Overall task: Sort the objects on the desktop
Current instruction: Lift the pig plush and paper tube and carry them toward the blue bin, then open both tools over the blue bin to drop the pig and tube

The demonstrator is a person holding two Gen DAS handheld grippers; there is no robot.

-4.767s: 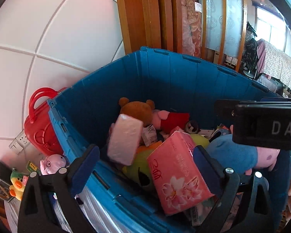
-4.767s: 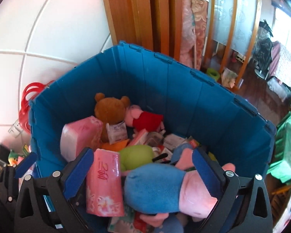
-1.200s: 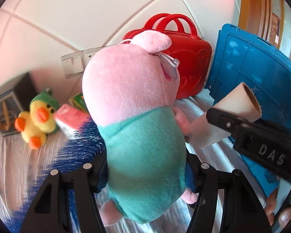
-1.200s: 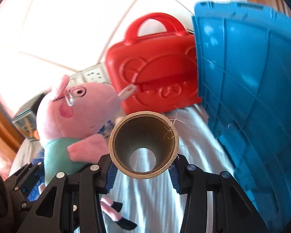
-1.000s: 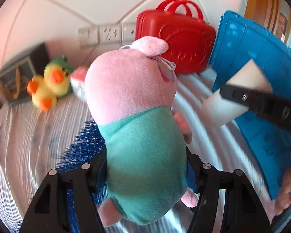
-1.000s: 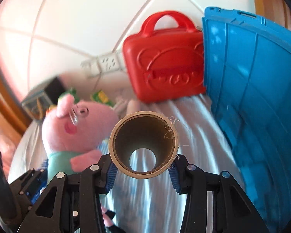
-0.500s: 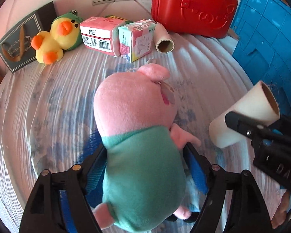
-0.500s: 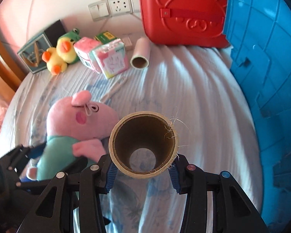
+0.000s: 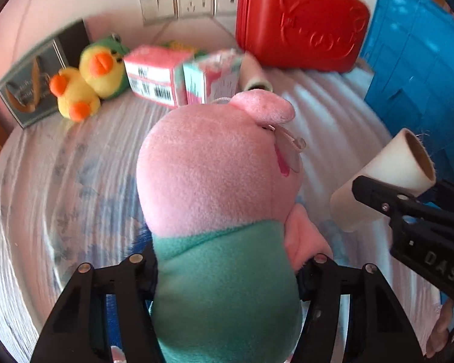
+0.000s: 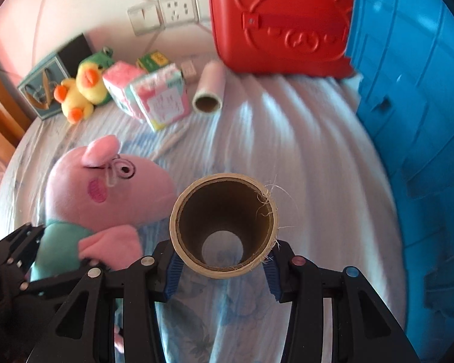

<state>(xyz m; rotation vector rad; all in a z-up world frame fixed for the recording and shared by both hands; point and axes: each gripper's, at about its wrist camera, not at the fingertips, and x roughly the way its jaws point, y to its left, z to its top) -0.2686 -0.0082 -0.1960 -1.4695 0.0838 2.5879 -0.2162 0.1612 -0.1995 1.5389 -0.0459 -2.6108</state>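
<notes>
Holding both loads over the pale cloth-covered table (image 10: 302, 139), I note each gripper sits lower and closer to the surface than a second ago, when the wall and red case filled most of both views.

Left gripper (image 9: 227, 275): its jaws are closing, with the green body of the pink pig toy (image 9: 218, 181) between them; the pads press into the plush on both sides. Half a second ago the jaws stood visibly wider around the same toy. The pig's head points toward the far side of the table.

Right gripper (image 10: 222, 267): half closed on the cardboard tube (image 10: 224, 227), gripped across its width, open end facing the camera. This grip is unchanged from the earlier frames. In the left view the tube (image 9: 384, 178) hangs to the right of the pig, apart from it.

Along the far edge, left to right: a framed picture (image 10: 42, 90), a yellow duck toy (image 10: 81, 90), two tissue packs (image 10: 148, 96) touching each other, a second tube (image 10: 208, 90) lying on its side, and the red case (image 10: 278, 21) against the wall. The blue crate (image 10: 414, 121) stands at the right.
</notes>
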